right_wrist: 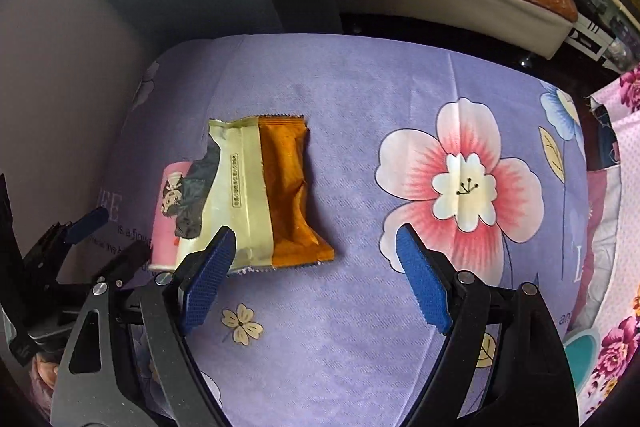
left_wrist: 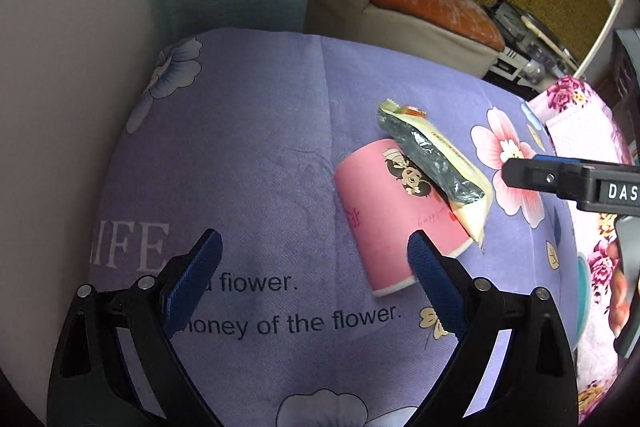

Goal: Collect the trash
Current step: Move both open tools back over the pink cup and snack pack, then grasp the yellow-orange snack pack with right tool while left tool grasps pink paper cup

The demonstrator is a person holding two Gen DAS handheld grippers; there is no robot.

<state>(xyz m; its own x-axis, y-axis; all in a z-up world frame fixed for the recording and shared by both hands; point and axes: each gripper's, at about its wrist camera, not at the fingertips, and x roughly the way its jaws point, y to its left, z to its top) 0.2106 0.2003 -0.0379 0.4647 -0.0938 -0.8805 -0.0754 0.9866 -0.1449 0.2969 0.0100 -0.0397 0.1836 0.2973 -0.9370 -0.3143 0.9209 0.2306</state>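
1. Left wrist view: the left gripper (left_wrist: 314, 259) gapes empty above the worktop (left_wrist: 256, 163); the wrapper (left_wrist: 436, 163) lies ahead to its right, across a pink cup (left_wrist: 384, 215).
2. Right wrist view: the right gripper (right_wrist: 316, 255) is wide open, empty; the wrapper (right_wrist: 260, 187) lies just ahead-left, long axis pointing away, nearer this gripper.

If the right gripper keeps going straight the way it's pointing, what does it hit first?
Most likely the bare purple cloth, between the snack wrapper and the pink flower print. The right gripper is open and empty; the wrapper lies just beside its line, though depth is unclear.
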